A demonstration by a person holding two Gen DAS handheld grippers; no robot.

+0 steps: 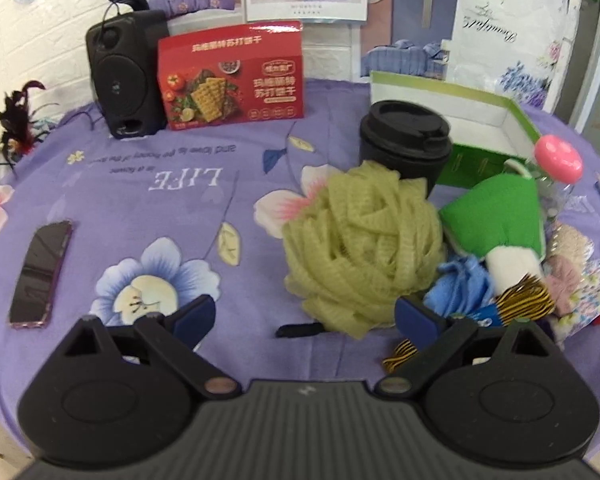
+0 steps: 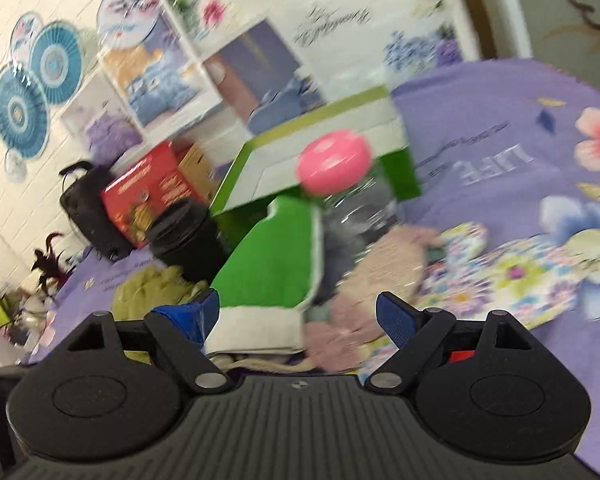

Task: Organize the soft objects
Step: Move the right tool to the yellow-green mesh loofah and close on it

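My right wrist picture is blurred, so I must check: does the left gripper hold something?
Observer: No, the left gripper is open and holds nothing; the yellow-green bath pouf sits just ahead.
Operator: Does anything lie left of the pouf?
Observer: Yes, a dark phone lies flat on the purple cloth, apart from the pile.
Operator: And near the green mitt?
Observer: A yellow-black striped ribbon lies at its white cuff.

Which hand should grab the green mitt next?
Probably the right. The right gripper is open with the green mitt between its fingers; the left gripper, also open, faces the yellow-green puff instead.
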